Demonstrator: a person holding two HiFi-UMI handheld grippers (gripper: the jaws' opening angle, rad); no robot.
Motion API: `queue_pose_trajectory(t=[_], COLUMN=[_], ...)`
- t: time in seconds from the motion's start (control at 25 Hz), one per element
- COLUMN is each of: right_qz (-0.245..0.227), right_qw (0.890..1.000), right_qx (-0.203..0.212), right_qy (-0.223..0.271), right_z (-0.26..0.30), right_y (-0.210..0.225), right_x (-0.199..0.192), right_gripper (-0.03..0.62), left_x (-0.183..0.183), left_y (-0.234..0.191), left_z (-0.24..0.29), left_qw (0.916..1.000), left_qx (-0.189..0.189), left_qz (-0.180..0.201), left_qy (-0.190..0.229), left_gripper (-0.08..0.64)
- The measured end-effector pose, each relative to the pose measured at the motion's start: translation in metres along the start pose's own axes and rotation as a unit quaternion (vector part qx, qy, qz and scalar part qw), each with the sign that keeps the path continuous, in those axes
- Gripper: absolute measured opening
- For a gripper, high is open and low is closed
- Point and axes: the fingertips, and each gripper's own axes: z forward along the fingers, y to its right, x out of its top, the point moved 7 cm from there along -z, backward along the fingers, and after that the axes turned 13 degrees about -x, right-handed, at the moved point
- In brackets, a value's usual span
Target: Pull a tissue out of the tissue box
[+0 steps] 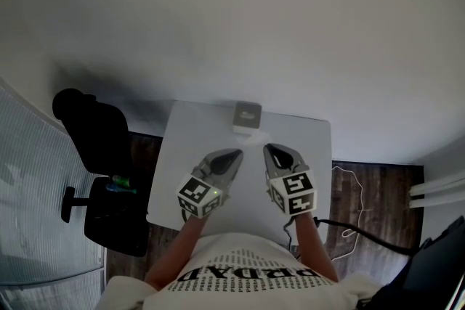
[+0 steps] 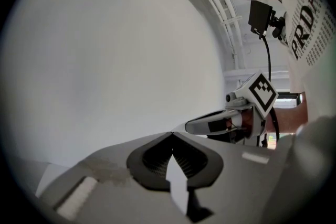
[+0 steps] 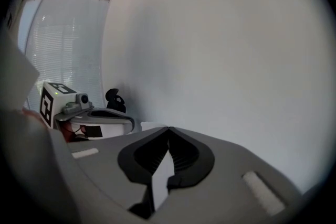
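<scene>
The tissue box [image 1: 247, 115], small and pale grey with a slot on top, stands at the far edge of the white table [image 1: 182, 156]. Both grippers hover over the table's middle, short of the box and apart from it. My left gripper [image 1: 237, 153] is shut, and its jaws meet at the tips [image 2: 171, 134] with nothing between them. My right gripper [image 1: 267, 148] is shut too, its tips [image 3: 168, 128] closed on nothing. Each gripper view shows the other gripper alongside: the right gripper [image 2: 220, 124], and the left gripper [image 3: 100, 120]. The box appears in neither gripper view.
A black office chair [image 1: 98, 149] stands left of the table, with a green thing [image 1: 120, 183] on its seat. Cables [image 1: 352, 203] lie on the wooden floor at the right. A white wall rises behind the table, and window blinds [image 3: 63, 44] hang at the left.
</scene>
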Motion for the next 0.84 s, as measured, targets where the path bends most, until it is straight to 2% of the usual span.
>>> queue_pose_trajectory(t=[0.84], right_qz=[0.000], right_qw=[1.000], right_qx=[0.003], right_qy=[-0.002], right_z=[0.0026], right_y=[-0.0012], right_x=[-0.0018], right_gripper=[0.008], left_x=[-0.0013], left_y=[-0.0028], left_z=[0.0015], left_qw=[1.0000], left_qx=[-0.005], left_qz=[0.002], left_qy=[-0.007], left_gripper=[-0.003])
